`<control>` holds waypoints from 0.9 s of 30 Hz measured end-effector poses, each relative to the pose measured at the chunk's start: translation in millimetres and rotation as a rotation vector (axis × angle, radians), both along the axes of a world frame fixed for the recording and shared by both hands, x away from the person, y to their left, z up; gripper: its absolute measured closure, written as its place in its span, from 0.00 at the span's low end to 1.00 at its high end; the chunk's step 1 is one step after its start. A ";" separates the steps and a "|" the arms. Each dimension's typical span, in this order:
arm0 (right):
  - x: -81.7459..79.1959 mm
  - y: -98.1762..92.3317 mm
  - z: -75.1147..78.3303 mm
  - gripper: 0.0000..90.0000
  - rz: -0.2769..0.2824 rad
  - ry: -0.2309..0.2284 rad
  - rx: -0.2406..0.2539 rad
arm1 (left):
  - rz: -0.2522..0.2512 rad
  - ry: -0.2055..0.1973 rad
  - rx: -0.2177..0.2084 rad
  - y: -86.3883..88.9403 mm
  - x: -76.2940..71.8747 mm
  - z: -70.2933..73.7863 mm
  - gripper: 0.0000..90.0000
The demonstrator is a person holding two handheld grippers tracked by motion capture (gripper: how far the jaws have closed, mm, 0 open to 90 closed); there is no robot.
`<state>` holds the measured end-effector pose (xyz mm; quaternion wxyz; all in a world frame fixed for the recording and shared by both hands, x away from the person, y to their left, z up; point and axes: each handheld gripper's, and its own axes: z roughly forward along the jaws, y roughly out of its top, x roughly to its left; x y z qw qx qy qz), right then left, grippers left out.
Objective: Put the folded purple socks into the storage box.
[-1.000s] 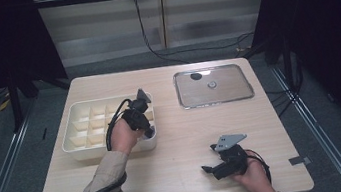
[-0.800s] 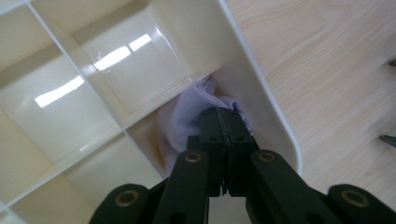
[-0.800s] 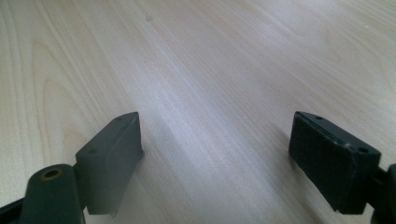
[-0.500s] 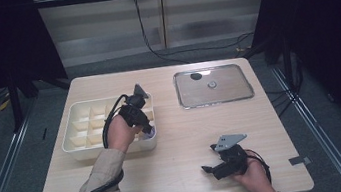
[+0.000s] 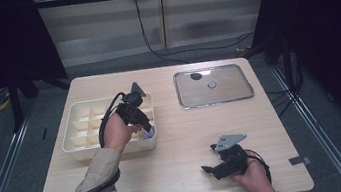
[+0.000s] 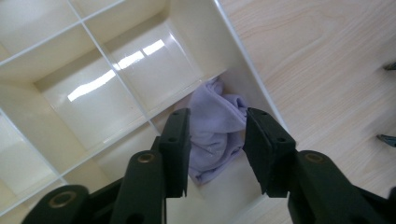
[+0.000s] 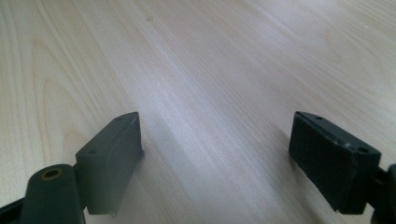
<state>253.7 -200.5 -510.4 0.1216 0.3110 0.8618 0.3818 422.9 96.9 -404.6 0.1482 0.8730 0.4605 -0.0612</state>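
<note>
While left gripper jaws have just been opening, lilac cloth loose between.

Landmark: tray, on the surface, toward its left half. In the tray's near-right corner compartment, cloth. Above that compartment, left tool, pads either side of the cloth, jaws lately parting, cloth not pinched. Right of the tray and slightly farther back, lid, flat on the surface, apart from the tray. Right of the tray and nearer, well apart, right tool, low over bare surface, jaws wide.
</note>
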 end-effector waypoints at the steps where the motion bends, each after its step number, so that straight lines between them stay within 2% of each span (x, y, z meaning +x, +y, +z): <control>1: -0.1 0.1 0.0 0.19 0.000 0.002 0.001 | 0.003 -0.002 -0.002 0.3 -0.3 0.1 0.62; 9: -0.2 0.1 0.0 0.19 0.000 0.002 0.000 | 0.006 -0.002 0.006 2.6 -3.2 0.3 0.49; 18: -0.2 0.1 0.0 0.19 -0.001 0.002 0.001 | -0.002 -0.026 -0.002 4.3 -5.6 5.1 0.37; 27: -0.2 0.1 0.0 0.18 -0.001 0.003 0.001 | -0.011 -0.035 -0.007 4.2 -7.8 7.6 0.30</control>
